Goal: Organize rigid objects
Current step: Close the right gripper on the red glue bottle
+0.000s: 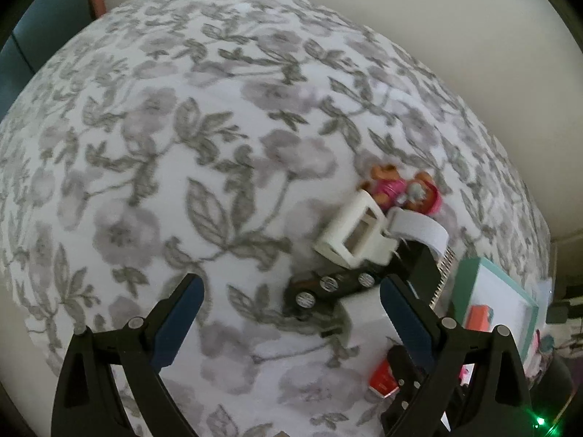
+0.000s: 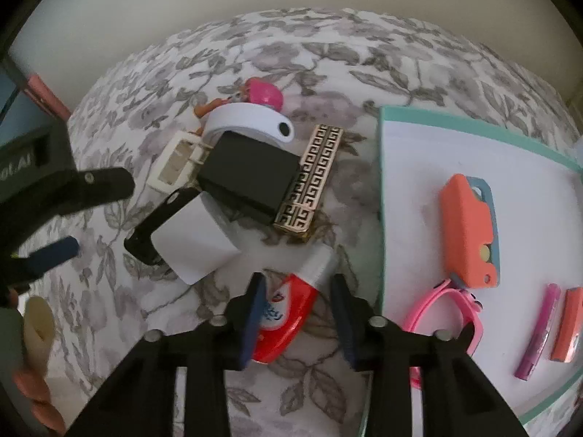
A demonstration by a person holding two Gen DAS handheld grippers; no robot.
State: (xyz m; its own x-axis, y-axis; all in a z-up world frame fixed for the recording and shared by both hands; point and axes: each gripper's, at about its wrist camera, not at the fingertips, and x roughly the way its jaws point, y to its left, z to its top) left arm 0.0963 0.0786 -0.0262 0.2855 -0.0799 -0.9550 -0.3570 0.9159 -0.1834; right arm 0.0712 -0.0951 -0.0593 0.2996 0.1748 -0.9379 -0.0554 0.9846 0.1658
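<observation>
Straddling the red-and-white tube (image 2: pixel 291 306) on the floral bedspread (image 2: pixel 328 54), my right gripper (image 2: pixel 297 313) has its jaws drawn in narrow, the left pad against the tube's side while a sliver of cloth shows at the right pad, so I can't call it a firm grip. My left gripper (image 1: pixel 291 313) hangs wide with nothing between its fingers. Just beyond lie the toy car (image 1: pixel 328 287), white buckle (image 1: pixel 349 233) and doll (image 1: pixel 400 189); the teal-rimmed tray (image 2: pixel 386 218) sits right of the tube.

Tube (image 2: pixel 291 302) lies left of the tray (image 2: pixel 408 218)
</observation>
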